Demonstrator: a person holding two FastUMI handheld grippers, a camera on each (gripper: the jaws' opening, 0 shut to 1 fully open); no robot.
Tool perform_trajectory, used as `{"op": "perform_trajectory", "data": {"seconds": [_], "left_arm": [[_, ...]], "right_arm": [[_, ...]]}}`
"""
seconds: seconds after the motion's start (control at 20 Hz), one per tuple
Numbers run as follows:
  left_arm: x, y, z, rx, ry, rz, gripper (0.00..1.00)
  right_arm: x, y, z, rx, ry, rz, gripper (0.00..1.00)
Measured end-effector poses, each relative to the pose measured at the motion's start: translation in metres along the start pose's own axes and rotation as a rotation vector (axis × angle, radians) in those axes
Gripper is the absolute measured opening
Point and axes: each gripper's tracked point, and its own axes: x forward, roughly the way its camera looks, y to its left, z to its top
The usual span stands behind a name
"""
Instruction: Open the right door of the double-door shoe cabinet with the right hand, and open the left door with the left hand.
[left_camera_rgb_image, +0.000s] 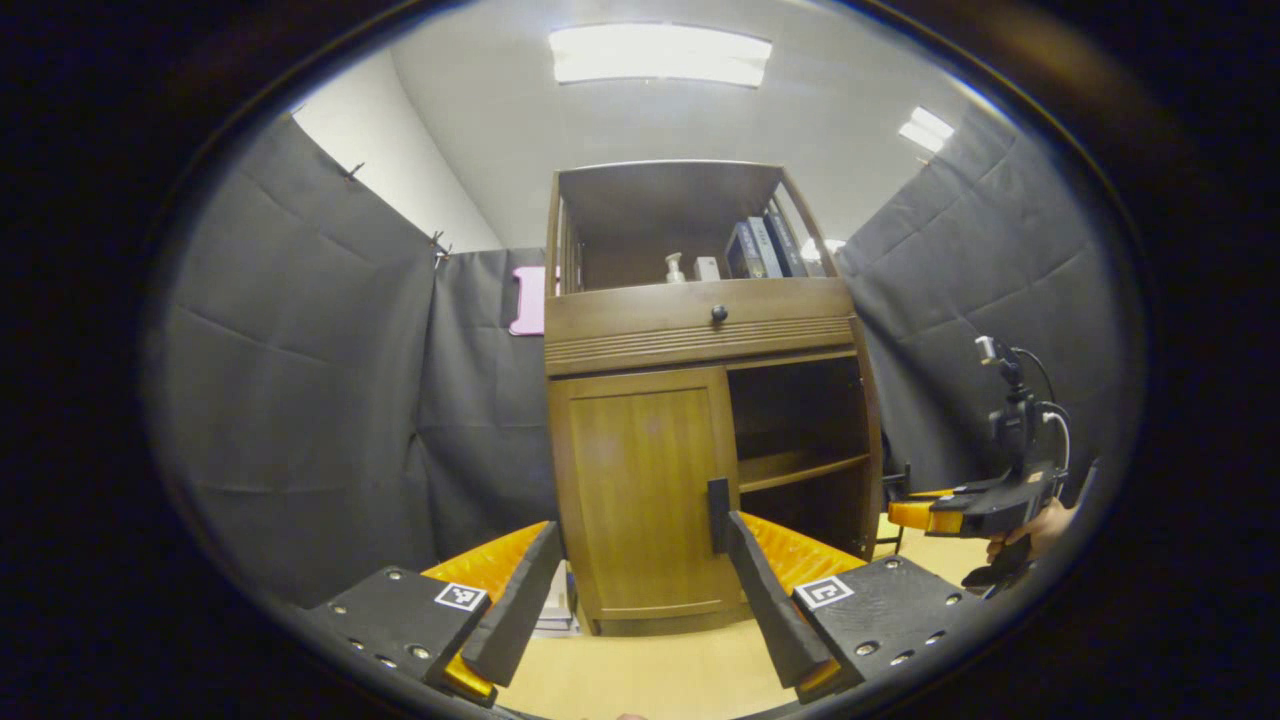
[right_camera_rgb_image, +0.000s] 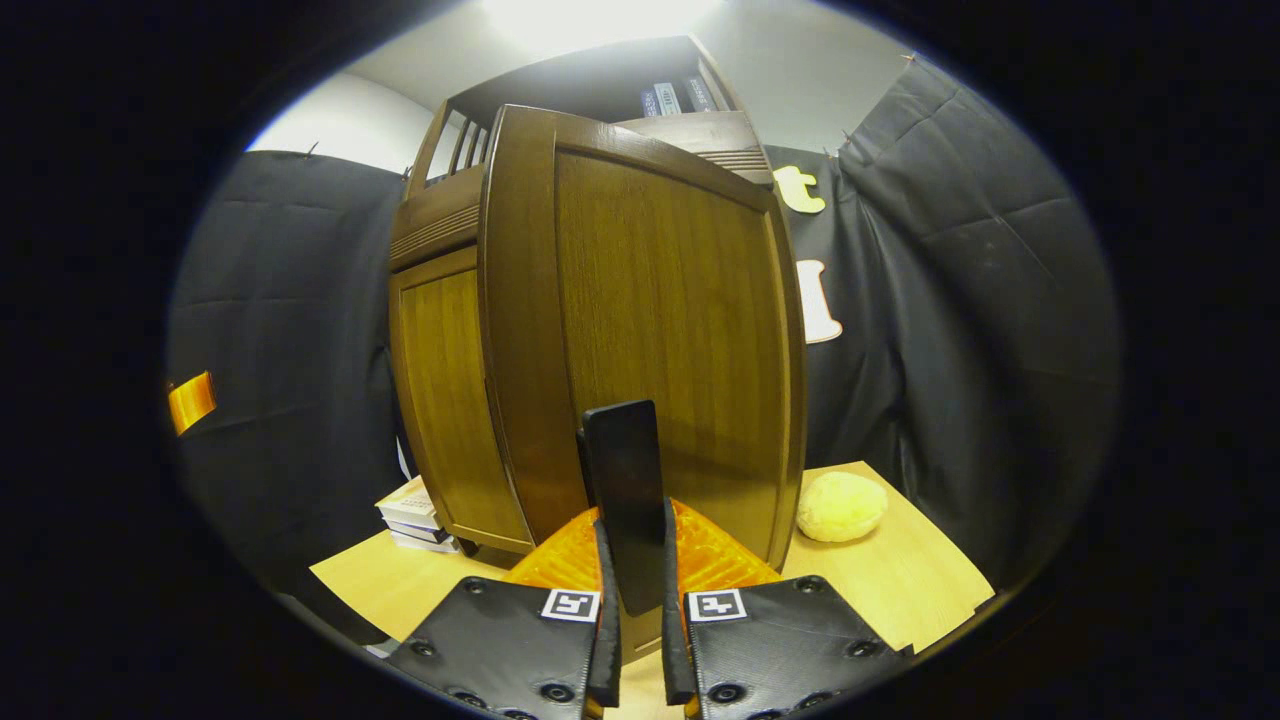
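A wooden shoe cabinet (left_camera_rgb_image: 700, 400) stands on a pale tabletop (left_camera_rgb_image: 650, 670) inside a black-curtained booth, its right door (right_camera_rgb_image: 660, 330) swung out and its left door (left_camera_rgb_image: 640, 490) flat against the frame. In the right gripper view, the right gripper (right_camera_rgb_image: 636, 600) is clamped on the dark handle (right_camera_rgb_image: 625, 500) of the open door, both fingers pressing its sides. In the left gripper view, the left gripper (left_camera_rgb_image: 640, 600) hangs with fingers spread wide in front of the closed left door, near that door's own dark handle (left_camera_rgb_image: 718, 515) but apart from it. The opened side shows a bare shelf (left_camera_rgb_image: 800, 465). Books (left_camera_rgb_image: 765, 248) and a small bottle (left_camera_rgb_image: 675, 268) sit in the upper compartment above a knobbed drawer (left_camera_rgb_image: 700, 315). A yellowish round object (right_camera_rgb_image: 842, 506) lies on the tabletop just beside the open door.
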Motion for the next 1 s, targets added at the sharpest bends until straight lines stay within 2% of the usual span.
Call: {"op": "perform_trajectory", "data": {"seconds": [0.15,0.2,0.35,0.4,0.5,0.85,0.9,1.0], "left_arm": [[-0.004,-0.005,0.001,0.001,-0.007,-0.026,0.96],[-0.002,-0.008,0.001,-0.006,-0.007,-0.035,0.96],[-0.003,-0.018,-0.001,-0.028,-0.005,-0.063,0.96],[-0.002,-0.021,-0.001,-0.028,-0.004,-0.071,0.96],[0.0,-0.026,-0.001,-0.026,-0.006,-0.087,0.96],[0.0,-0.044,-0.002,-0.026,0.002,-0.136,0.96],[0.002,-0.046,-0.003,-0.025,0.005,-0.141,0.96],[0.005,-0.05,-0.004,-0.022,0.011,-0.15,0.96]], "right_arm": [[-0.012,-0.015,0.0,-0.002,-0.005,-0.019,0.15],[-0.016,-0.021,0.0,-0.003,-0.006,-0.025,0.18],[-0.028,-0.036,-0.001,-0.012,-0.008,-0.046,0.15],[-0.032,-0.042,-0.001,-0.014,-0.007,-0.057,0.18],[-0.039,-0.054,0.0,-0.015,-0.009,-0.081,0.14],[-0.058,-0.108,0.008,0.013,-0.022,-0.183,0.17],[-0.059,-0.116,0.01,0.02,-0.024,-0.196,0.11],[-0.066,-0.129,0.015,0.034,-0.037,-0.214,0.1]]}}
